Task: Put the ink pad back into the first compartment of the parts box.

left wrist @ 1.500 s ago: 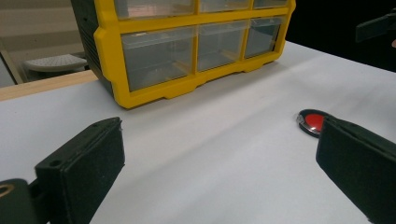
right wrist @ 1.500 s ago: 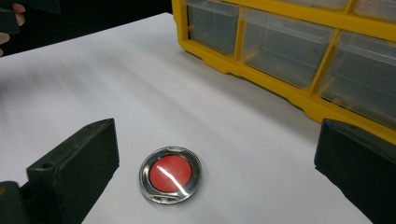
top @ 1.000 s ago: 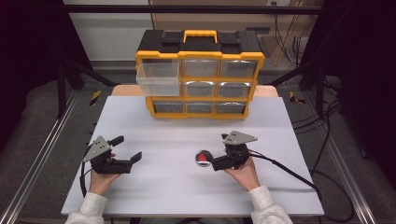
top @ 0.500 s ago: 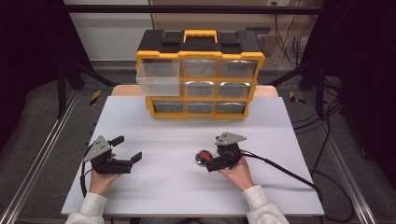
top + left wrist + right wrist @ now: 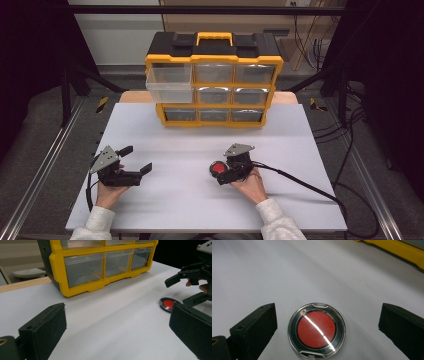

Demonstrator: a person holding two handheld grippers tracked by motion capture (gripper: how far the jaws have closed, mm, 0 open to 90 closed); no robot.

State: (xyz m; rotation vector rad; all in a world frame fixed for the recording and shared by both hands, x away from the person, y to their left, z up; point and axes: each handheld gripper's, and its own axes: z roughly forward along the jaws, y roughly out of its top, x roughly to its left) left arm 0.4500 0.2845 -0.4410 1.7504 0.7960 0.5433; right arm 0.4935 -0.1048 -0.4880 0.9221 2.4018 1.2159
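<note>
Right gripper (image 5: 327, 327) is spread wide around the red disc (image 5: 316, 329), gaps both sides, nothing grasped. Left gripper (image 5: 135, 160) sits released too, with bare table (image 5: 190, 145) up to the organizer (image 5: 214, 80).

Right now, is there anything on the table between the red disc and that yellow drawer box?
No: in the high view, bare white table separates the red disc from the yellow drawer box.

Yellow drawer organizer (image 5: 214, 80) on white table (image 5: 190, 200)

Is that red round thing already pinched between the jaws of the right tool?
No, the red disc lies flat on the white table, with clear gaps to both jaws of the open right tool.
</note>
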